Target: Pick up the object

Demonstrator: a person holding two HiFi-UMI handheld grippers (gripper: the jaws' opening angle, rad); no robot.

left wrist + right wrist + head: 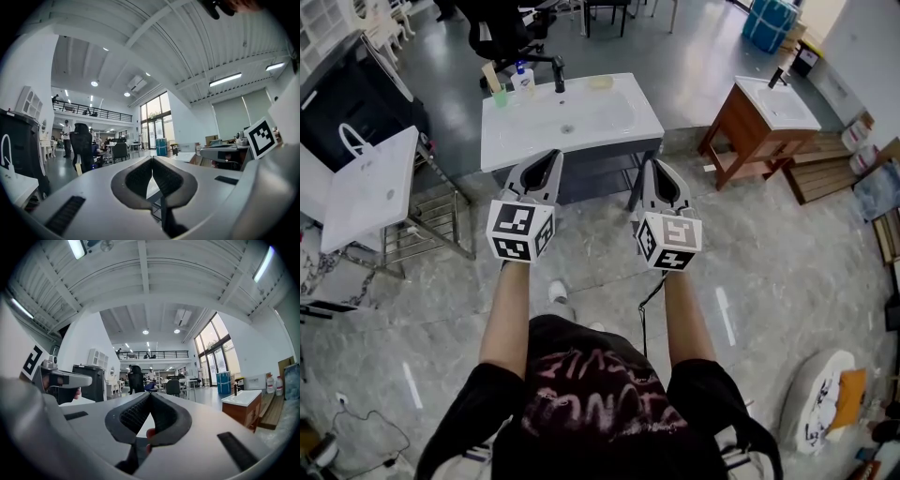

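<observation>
I hold both grippers out over the floor, pointing at a white washbasin top [600,122] on a dark stand. On its far edge stand a green cup [500,96], a small bottle with a blue cap [523,78], a black tap [558,73] and a pale yellow piece [600,82]. My left gripper [553,156] is shut with its ribbed pads together and nothing between them, its tips just short of the basin's near edge. My right gripper [649,165] is shut and empty too. In the left gripper view the left gripper [152,161] points level into the hall, and so does the right gripper [150,397] in its own view.
A wooden vanity [750,136] with its own basin stands to the right, with wooden pallets [820,169] beyond it. At the left a white basin [370,187] lies on a metal rack. A black office chair [502,33] stands behind the washbasin. A cable [649,300] trails on the floor.
</observation>
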